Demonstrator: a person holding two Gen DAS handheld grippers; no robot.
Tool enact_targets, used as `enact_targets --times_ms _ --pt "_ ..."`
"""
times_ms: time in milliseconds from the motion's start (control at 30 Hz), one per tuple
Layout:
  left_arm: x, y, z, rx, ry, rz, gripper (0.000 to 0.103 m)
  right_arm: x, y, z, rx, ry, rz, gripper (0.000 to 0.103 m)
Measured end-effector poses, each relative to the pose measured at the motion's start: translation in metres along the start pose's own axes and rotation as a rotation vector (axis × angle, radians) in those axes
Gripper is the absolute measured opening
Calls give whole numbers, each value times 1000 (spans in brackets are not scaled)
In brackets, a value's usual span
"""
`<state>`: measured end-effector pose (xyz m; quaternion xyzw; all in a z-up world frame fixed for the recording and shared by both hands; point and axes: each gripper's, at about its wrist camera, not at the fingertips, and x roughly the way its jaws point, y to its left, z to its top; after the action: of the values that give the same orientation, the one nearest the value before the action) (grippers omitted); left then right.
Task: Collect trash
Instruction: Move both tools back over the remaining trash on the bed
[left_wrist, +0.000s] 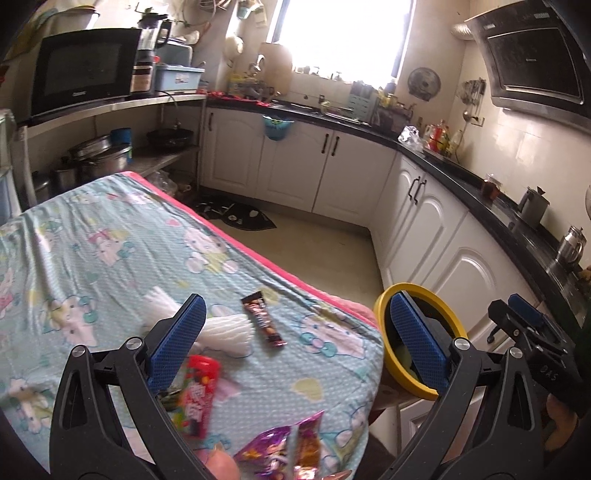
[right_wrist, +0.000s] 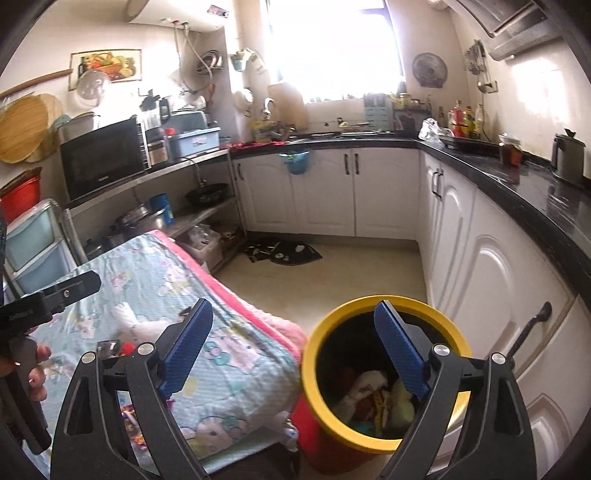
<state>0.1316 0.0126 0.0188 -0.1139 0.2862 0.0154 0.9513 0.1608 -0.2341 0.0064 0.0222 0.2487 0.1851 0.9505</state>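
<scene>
The desk (left_wrist: 110, 236), under a cartoon-print cloth, carries wrappers: red packet (left_wrist: 197, 395) at 7 o'clock, brown bar wrapper (left_wrist: 264, 319) at centre. Yellow-rimmed bin (right_wrist: 384, 373) stands at 3 o'clock beside it, holding trash. Left hand-held gripper (left_wrist: 295, 343) and right hand-held gripper (right_wrist: 295, 350) both gape, empty.

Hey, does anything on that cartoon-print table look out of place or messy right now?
Yes: snack litter lies loose on the cartoon-print cloth-covered table: a dark brown candy-bar wrapper, a red snack packet, a purple foil wrapper and white foam netting. The yellow-rimmed bin beside it already holds trash.
</scene>
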Motion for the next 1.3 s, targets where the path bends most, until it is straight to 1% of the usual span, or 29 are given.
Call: enact_targets --times_ms 367,533,767,1133,1300 --pt "-23 39 -2 -46 -32 60 92 -8 34 4 -49 -9 53 89" --pt "-33 53 -1 -62 -50 87 92 -8 45 4 -65 0 86 89" --pt "-40 72 -2 -82 -53 129 92 -6 66 2 -107 21 138 89" --pt "-34 96 -13 -107 -16 176 92 -6 101 -8 -174 63 232 89" --pt "-26 105 -20 -122 10 199 92 -3 122 -19 -209 92 271 89"
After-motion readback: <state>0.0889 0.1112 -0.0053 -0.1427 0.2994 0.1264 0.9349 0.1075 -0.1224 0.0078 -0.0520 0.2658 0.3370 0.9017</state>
